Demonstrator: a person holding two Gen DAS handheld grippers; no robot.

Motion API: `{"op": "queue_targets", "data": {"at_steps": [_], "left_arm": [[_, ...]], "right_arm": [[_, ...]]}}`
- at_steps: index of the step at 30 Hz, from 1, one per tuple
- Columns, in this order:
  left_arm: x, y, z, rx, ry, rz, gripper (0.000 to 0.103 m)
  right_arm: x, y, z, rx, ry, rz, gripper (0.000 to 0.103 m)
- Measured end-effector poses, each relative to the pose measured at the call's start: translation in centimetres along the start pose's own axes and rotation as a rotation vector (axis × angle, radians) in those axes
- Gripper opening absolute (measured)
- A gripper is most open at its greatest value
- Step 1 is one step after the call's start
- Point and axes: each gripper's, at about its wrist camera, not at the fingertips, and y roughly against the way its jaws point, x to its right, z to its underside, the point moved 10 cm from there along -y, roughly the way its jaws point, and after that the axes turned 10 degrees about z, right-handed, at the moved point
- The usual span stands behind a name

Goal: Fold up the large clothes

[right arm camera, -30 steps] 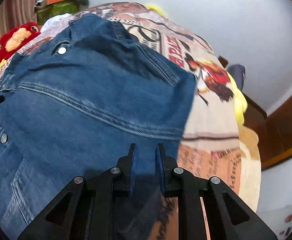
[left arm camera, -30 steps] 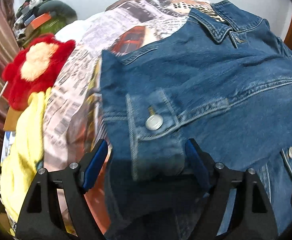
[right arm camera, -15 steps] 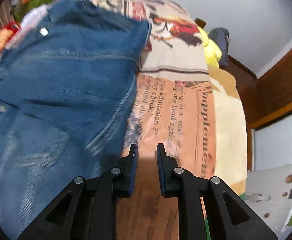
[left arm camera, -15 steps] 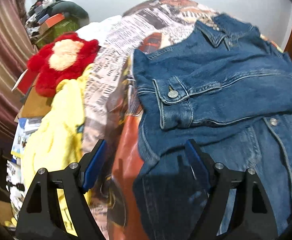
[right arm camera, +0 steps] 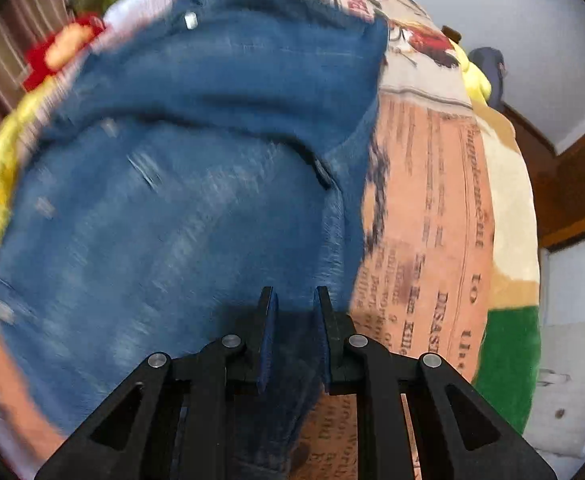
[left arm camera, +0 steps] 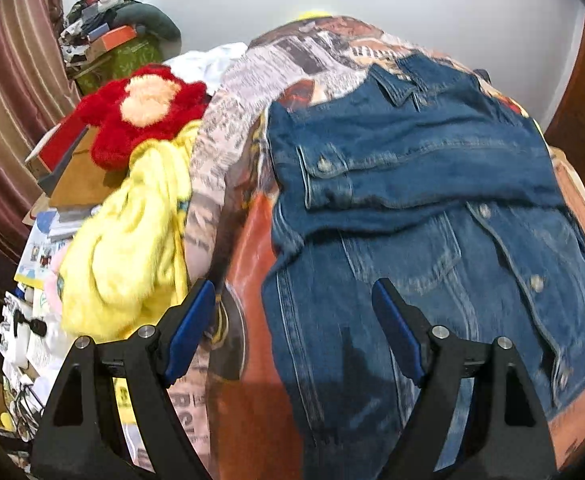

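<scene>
A blue denim jacket (left arm camera: pixel 432 208) lies front up on a newspaper-print bedspread (left arm camera: pixel 252 80), its sleeves folded across the chest. My left gripper (left arm camera: pixel 292 320) is open and empty, hovering over the jacket's lower left hem. In the right wrist view the jacket (right arm camera: pixel 180 184) is motion-blurred. My right gripper (right arm camera: pixel 294 320) hangs over the jacket's lower right edge with its jaws narrowly apart; denim shows between them, and I cannot tell whether they grip it.
A red plush toy (left arm camera: pixel 144 112) and a yellow cloth (left arm camera: pixel 132 240) lie left of the jacket, with boxes and papers (left arm camera: pixel 44 248) beside them. Bare bedspread (right arm camera: pixel 444 220) lies right of the jacket. A wall and wooden trim (right arm camera: pixel 572 184) stand beyond.
My left gripper has let go of the sleeve cuff and drawn back toward the hem. My right gripper left the jacket's side, swung over the bedspread, then came back over the lower right edge.
</scene>
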Motion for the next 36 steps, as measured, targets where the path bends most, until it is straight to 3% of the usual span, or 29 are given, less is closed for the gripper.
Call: {"op": "queue_targets", "data": {"at_steps": [4,5,6,7,8,11,19,23,26,28,30,31,34,36], "left_arm": [[-0.4,-0.2,2.9,-0.041,0.026,0.010,0.081],[-0.5,-0.3,3.5,-0.051,0.034,0.012,0.081],[-0.6,-0.4,4.2,-0.064,0.044,0.015,0.081],[-0.7,-0.6,5.0,-0.077,0.057,0.021,0.081],[-0.8,-0.7,5.5,-0.084,0.068,0.027,0.081],[-1.1,-0.9,7.6,-0.116,0.126,0.069,0.081],[0.4,-1.3,10.7,-0.166,0.263,0.211,0.081],[2.0,-1.6,10.9,-0.173,0.273,0.277,0.080],[2.8,-2.1,11.3,-0.184,0.286,0.292,0.074],[2.9,-2.4,11.7,-0.193,0.328,0.333,0.069],[2.8,-2.4,12.0,-0.194,0.372,0.374,0.064],[2.8,-2.3,12.1,-0.190,0.376,0.376,0.063],[3.3,-1.6,12.4,-0.174,0.326,0.360,0.056],[3.6,-1.0,12.3,-0.166,0.292,0.345,0.042]], "right_arm": [[0.7,0.3,0.8,0.101,-0.034,0.032,0.018],[1.2,0.3,0.9,0.103,-0.050,0.051,0.037],[1.9,0.2,1.0,0.108,-0.066,0.097,0.066],[2.9,0.1,1.1,0.111,-0.089,0.149,0.075],[3.5,0.1,1.6,0.111,-0.119,0.156,0.078],[4.4,0.1,2.5,0.069,-0.225,0.033,0.078],[4.5,6.0,2.8,0.137,-0.276,-0.085,0.078],[3.9,7.7,3.5,0.122,-0.334,-0.216,0.078],[2.6,7.6,4.5,0.088,-0.336,-0.271,0.078],[1.8,7.3,5.2,0.073,-0.331,-0.285,0.073],[0.5,6.7,6.3,0.035,-0.325,-0.321,0.055],[0.2,6.4,6.6,0.021,-0.324,-0.337,0.052],[-0.5,6.4,7.0,0.045,-0.341,-0.358,0.038],[-0.6,6.5,7.0,0.055,-0.379,-0.364,0.029]]}}
